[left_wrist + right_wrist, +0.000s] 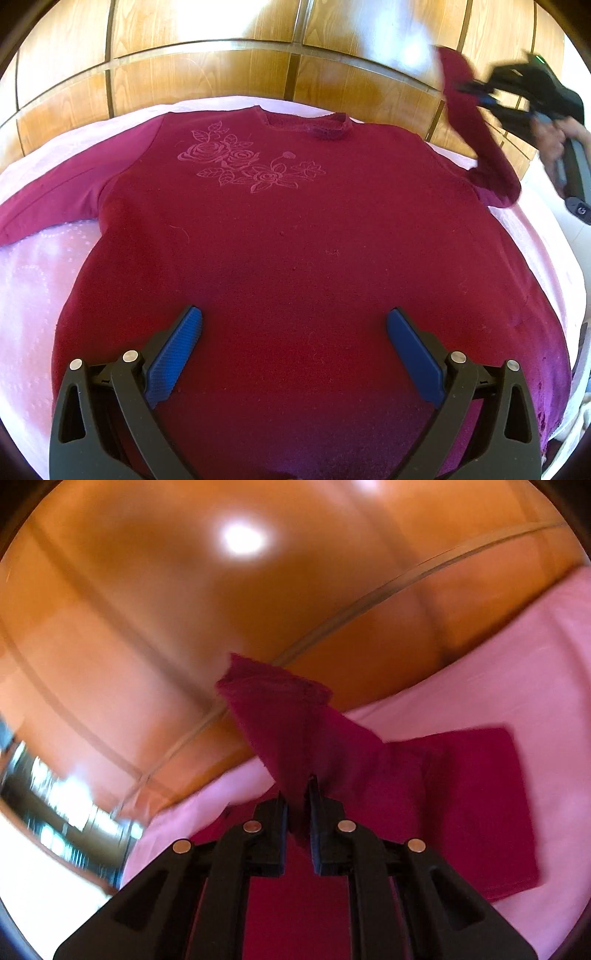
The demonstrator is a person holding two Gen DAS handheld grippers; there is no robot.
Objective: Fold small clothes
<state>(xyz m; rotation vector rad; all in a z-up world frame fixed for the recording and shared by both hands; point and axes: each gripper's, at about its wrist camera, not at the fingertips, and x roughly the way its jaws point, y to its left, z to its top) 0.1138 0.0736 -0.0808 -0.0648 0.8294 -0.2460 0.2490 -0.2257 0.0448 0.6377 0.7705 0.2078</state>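
A dark red sweater with a rose pattern on the chest lies flat, front up, on a pink bed cover. My left gripper hovers open over its lower hem, nothing between the blue pads. The right gripper, held by a hand at the upper right, is shut on the sweater's right sleeve and holds it lifted off the bed. In the right wrist view the right gripper pinches the sleeve, whose cuff sticks up past the fingers; the view is blurred.
A glossy wooden headboard with panel seams runs along the far side of the bed. The left sleeve lies spread out on the cover. The bed's right edge drops off beside the hand.
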